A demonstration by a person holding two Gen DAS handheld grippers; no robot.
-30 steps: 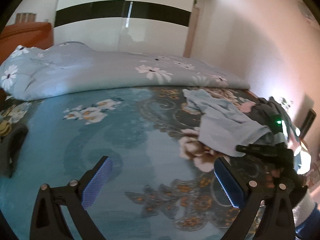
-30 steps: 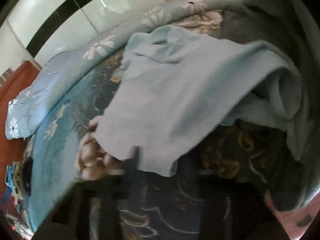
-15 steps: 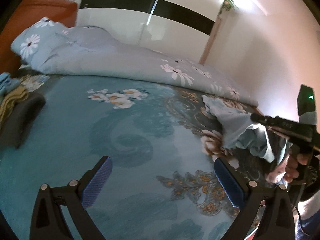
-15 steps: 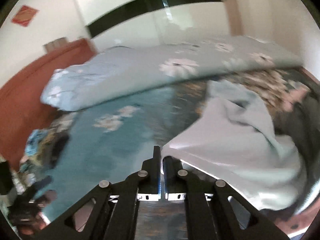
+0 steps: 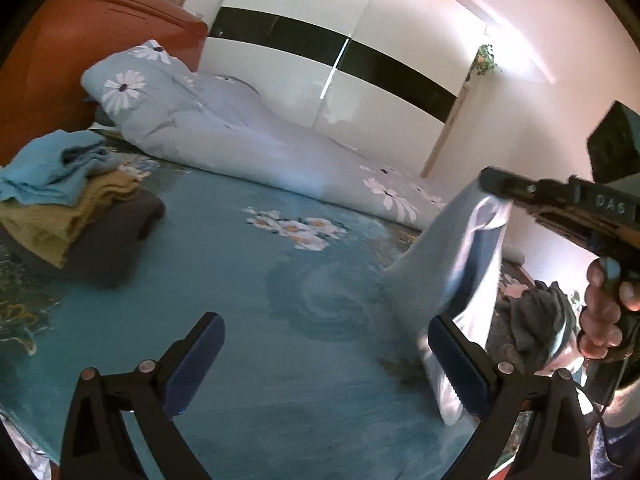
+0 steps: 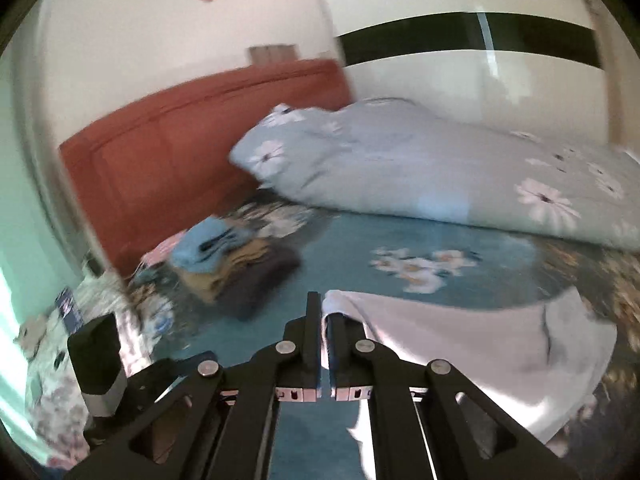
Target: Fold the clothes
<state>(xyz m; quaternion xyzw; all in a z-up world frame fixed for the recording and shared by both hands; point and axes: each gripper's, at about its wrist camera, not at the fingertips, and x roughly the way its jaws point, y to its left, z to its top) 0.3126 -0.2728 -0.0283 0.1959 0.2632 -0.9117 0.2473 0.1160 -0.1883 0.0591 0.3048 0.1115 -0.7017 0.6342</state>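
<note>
The left gripper [image 5: 326,364] stands wide open with nothing between its blue pads [image 5: 196,360], low over the teal bedspread [image 5: 248,280]. Just beside its right finger, and partly behind it, hangs the lower end of a pale blue garment [image 5: 444,264], which reaches down to the bedspread there. The cloth rises up and to the right to the tip of the right gripper [image 5: 494,184], which has its jaws pressed together on one edge of it; a hand [image 5: 604,312] grips that tool's handle further right.

From the right gripper [image 6: 325,320] itself, the closed fingers pinch a corner of the garment [image 6: 472,348], and the rest of the cloth spreads off to the right of the tool and sags below it, above the bedspread [image 6: 352,248]. To the lower left of this gripper part of the left tool [image 6: 98,364] shows as a dark block.

Beyond the left gripper, to its far right past the hanging cloth, a dark crumpled garment [image 5: 540,320] lies on the bed. Ahead and to the left sits a stack of folded clothes [image 5: 68,208], light blue on top, mustard beneath, dark grey at the bottom. Further ahead a grey floral duvet [image 5: 248,144] lies bunched across the bed. Behind it stand an orange-brown headboard [image 5: 96,40] on the left and a white wardrobe [image 5: 320,8] with a black band.
</note>
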